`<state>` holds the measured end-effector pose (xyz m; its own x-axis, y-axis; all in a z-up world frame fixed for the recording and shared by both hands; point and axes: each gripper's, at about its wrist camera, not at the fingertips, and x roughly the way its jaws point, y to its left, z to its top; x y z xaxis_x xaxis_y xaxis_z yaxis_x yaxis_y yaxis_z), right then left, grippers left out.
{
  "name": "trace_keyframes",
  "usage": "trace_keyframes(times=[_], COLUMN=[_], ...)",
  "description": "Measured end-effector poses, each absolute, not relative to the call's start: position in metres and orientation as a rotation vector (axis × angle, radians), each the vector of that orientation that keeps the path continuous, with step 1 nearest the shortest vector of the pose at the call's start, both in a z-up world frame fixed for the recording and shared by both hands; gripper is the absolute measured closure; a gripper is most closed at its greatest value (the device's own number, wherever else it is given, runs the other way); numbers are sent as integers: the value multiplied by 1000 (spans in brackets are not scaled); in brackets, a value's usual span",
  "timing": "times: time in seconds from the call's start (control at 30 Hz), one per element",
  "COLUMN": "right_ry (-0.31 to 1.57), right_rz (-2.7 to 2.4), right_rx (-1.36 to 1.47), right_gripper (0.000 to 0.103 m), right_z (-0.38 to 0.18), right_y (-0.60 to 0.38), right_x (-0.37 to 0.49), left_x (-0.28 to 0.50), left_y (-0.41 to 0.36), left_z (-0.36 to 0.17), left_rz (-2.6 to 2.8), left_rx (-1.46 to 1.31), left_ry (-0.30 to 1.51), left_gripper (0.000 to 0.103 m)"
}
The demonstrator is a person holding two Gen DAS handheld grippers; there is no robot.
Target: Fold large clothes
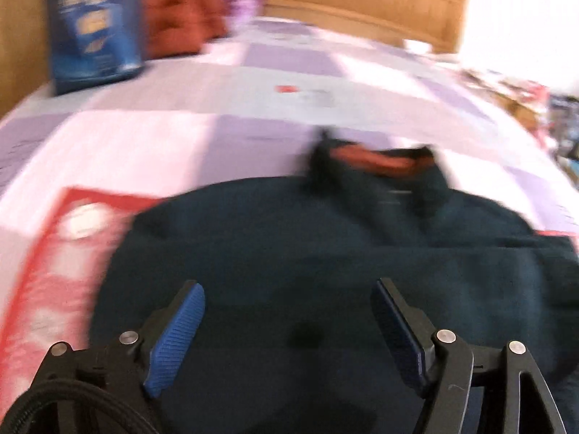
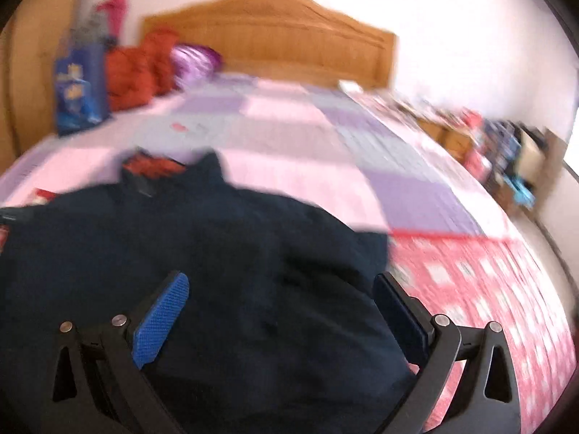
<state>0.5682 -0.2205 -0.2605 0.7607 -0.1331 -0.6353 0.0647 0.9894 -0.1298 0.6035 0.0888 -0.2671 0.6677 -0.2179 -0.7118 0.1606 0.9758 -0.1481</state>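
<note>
Patchwork bed, dark jacket, blue bag

A big bed has a cover of purple and pink squares. A wooden headboard stands at the top. In the upper left sit a blue bag, a red pillow, and something shiny purple.

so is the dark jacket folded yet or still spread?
Spread: dark jacket lies flat across the bed, collar toward the headboard; no fold visible.
</note>
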Motion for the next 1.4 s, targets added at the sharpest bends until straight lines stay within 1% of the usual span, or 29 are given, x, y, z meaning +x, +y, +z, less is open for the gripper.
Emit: trace_keyframes(times=[0.1,0.17,0.2,0.23,0.27,0.33,0.4,0.43,0.47,0.57,0.67,0.73,0.8,0.93,1.1,1.17,1.3,1.4], right_ry=[697,751,793,842,869,849,862,884,897,880,891,882,878,890,916,911,827,741], right_rz=[20,66,67,33,-5,-70,-203,-168,-140,-161,-127,-103,-100,-96,-77,-76,-156,-161], right_rx=[-137,-169,-226,-301,-335,-227,-148,-28,-14,-155,-100,-102,-96,-81,-60,-45,-57,-89], right_gripper=[0,0,0,0,0,0,0,0,0,0,0,0,0,0,0,0,0,0], right_z=[-256,-269,-283,-300,-313,-316,-322,-328,-332,-335,-342,-345,-349,-358,-353,-339,-308,-282], right_y=[-168,-141,-133,-132,-143,-191,-243,-270,-277,-255,-263,-266,-272,-281,-285,-291,-300,-285], right_x=[591,612,622,632,635,630,625,622,623,628,634,636,637,643,645,634,594,566], left_x=[615,631,639,645,651,659,661,660,660,659,662,664,668,673,667,656,621,596], left_y=[49,37,40,50,66,99,114,115,116,115,119,126,128,121,129,139,170,170], left_z=[-278,-299,-309,-317,-321,-323,-328,-330,-332,-336,-339,-340,-344,-351,-342,-331,-311,-301], left_rz=[-269,-222,-187,-156,-105,-47,-10,-14,-19,-1,-12,-28,-23,12,-36,-58,8,-16], left_rx=[-38,2,17,15,-1,-74,-2,25,37,45,41,28,12,42,31,30,16,14], left_ry=[850,925,946,942,947,949,940,933,924,901,894,888,877,864,900,898,880,857], left_gripper=[22,21,16,15,15,16,17,17,16,14,11,10,7,3,3,3,4,4])
